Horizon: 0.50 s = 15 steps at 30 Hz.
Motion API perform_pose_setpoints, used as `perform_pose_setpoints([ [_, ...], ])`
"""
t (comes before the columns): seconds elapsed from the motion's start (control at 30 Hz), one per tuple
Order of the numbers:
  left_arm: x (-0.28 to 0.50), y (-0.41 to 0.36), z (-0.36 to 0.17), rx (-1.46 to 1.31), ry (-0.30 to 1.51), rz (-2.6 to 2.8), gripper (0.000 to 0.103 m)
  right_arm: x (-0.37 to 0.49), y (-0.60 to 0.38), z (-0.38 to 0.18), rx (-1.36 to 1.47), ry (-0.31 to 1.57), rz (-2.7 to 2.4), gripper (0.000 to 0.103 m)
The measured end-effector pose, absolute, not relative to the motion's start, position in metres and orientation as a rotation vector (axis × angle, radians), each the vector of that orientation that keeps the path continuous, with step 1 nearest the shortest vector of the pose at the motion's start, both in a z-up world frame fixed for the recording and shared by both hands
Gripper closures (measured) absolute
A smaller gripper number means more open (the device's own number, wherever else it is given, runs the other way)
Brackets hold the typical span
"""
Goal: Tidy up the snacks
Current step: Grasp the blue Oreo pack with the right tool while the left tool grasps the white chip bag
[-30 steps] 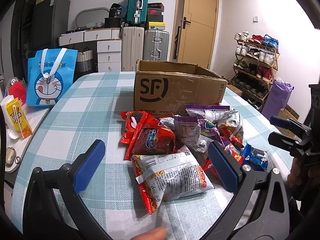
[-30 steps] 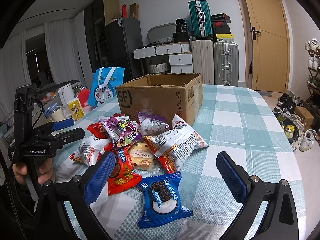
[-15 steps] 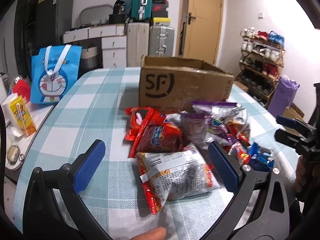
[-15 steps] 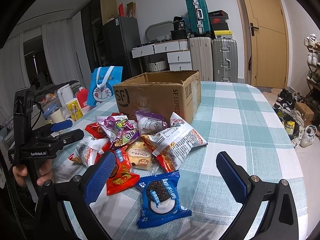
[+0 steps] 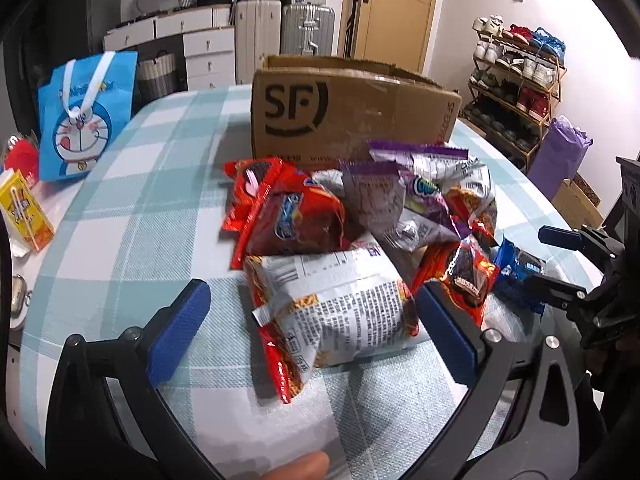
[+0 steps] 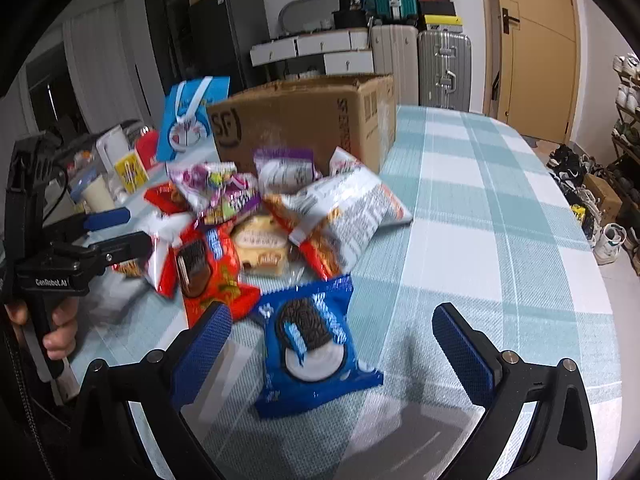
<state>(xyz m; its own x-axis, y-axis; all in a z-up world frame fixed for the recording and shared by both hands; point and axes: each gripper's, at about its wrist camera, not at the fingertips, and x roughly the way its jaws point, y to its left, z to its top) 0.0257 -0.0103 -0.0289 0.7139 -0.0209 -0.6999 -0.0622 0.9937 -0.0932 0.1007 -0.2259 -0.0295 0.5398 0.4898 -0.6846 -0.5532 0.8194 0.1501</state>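
Snacks [image 5: 360, 240] are being approached in a loose heap on the checked table [image 6: 500, 200], just in front of the open cardboard box [image 5: 352, 116].

A white-and-orange noodle packet [image 5: 336, 308] is being framed between the wide-spread pads of the left gripper [image 5: 312, 328], and a blue cookie packet [image 6: 312, 340], at the near edge of the heap, is being framed by the equally wide right gripper [image 6: 332, 340]; nothing is being held by either. Compared with a second ago, both packets are being seen larger and closer, so both tools are being brought in over the pile. A first pick is judged to be starting, with no snack yet seen placed in the box. Beyond, a blue cartoon bag [image 5: 86, 116] is being left standing near the table's far left edge.
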Motion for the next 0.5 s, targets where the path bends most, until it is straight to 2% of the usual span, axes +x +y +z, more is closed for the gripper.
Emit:
perform_pose_setpoints([
  [0.27,0.037,-0.008,-0.040,-0.188,0.842,0.027,0.001,0.098,-0.217,-0.034,-0.141,0.817,0.645,0.001],
  [0.5,0.043,0.001,-0.046,-0.246,0.869,0.002,0.003,0.099,-0.215,-0.037,-0.153,0.844,0.655,0.022],
])
